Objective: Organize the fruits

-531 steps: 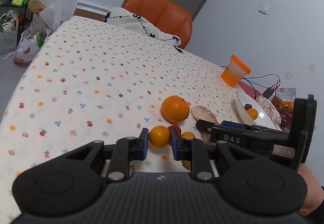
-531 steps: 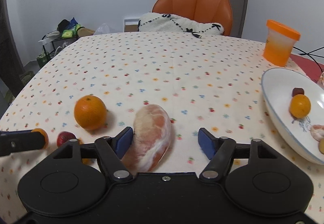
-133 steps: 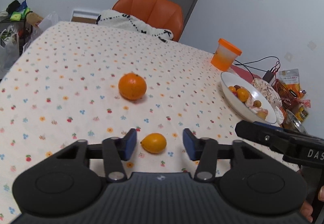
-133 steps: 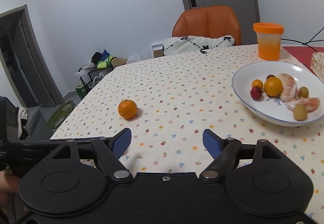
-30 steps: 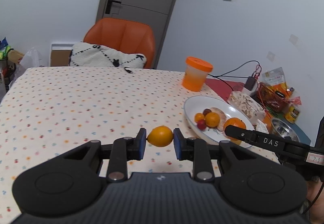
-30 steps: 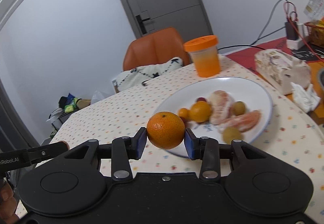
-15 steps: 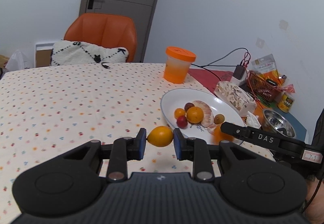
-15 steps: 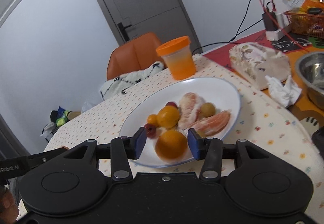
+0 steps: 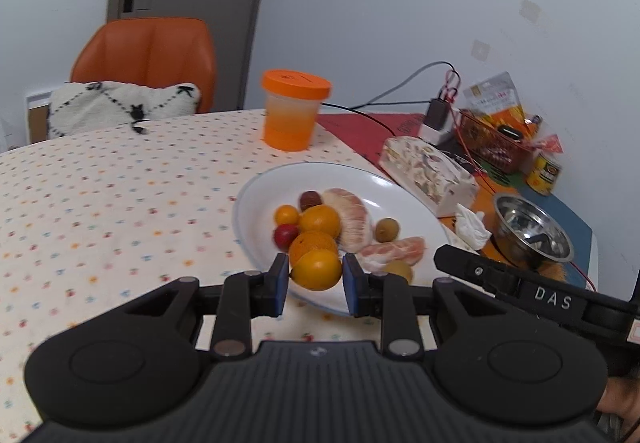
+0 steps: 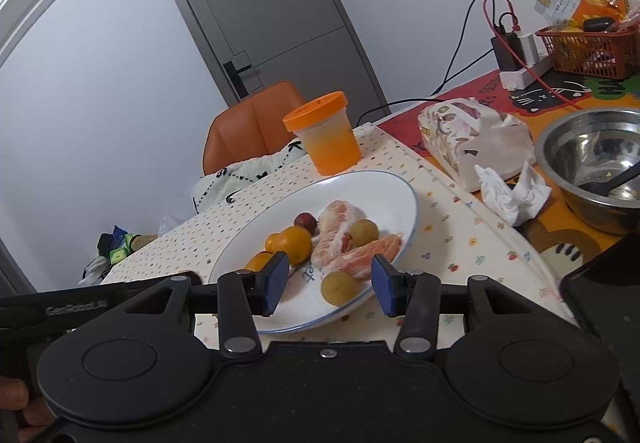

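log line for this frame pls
left tongs: shut on small orange fruit, over white plate | right tongs: open, empty, at plate's near rim | table fruit: none seen

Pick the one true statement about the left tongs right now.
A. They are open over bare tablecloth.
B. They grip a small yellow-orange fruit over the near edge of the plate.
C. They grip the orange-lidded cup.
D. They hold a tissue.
B: in the left wrist view the left tongs are closed on a small yellow-orange fruit above the near rim of the white plate.
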Motion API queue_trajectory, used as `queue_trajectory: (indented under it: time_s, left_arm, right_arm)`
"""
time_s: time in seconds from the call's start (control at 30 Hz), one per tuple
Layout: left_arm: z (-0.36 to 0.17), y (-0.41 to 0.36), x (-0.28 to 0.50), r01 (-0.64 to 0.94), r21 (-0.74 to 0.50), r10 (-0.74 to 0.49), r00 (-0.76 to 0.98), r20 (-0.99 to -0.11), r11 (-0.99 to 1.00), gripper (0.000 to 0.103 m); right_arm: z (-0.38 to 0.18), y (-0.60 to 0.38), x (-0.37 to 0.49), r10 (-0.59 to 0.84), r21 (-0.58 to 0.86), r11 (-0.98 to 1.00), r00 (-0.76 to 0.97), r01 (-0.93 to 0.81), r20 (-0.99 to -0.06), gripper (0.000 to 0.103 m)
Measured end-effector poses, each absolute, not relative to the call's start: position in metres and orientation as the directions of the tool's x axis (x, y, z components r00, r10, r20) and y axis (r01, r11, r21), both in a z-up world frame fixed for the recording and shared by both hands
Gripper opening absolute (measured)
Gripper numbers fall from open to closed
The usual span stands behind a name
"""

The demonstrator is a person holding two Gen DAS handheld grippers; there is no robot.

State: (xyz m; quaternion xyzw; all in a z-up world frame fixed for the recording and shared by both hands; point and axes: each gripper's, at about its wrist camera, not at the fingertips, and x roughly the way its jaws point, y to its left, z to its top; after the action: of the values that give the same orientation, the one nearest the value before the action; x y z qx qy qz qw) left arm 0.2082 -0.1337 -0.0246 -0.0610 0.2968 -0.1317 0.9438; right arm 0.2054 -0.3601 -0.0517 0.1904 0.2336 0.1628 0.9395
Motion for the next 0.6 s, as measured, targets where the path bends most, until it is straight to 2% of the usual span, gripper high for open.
queue_trajectory:
  time_s: [0.27, 0.33, 0.53, 0.6]
  left_arm:
    - [-0.022, -0.138, 0.212, 0.207, -0.229, -0.301, 0.787, -0.538, 0.951, 0.035]
    - [-0.023, -0.133, 0.211, 0.184, -0.221, -0.277, 0.791, -0.546, 0.958, 0.039]
    - [-0.024, -0.109, 0.202, 0.121, -0.232, -0.233, 0.802, -0.55, 0.965, 0.055]
    - [-0.022, -0.103, 0.197, 0.105, -0.223, -0.215, 0.804, -0.555, 0.969, 0.065]
  right_arm:
    - [-0.054, -0.367, 0.204, 0.391, 0.436, 0.875, 0.838, -0.211, -0.381, 0.048]
    - [-0.055, -0.365, 0.204, 0.391, 0.437, 0.875, 0.838, -0.209, -0.381, 0.052]
    - [-0.051, -0.356, 0.202, 0.397, 0.43, 0.876, 0.832, -0.218, -0.387, 0.053]
    - [-0.048, -0.351, 0.199, 0.402, 0.421, 0.878, 0.828, -0.227, -0.39, 0.053]
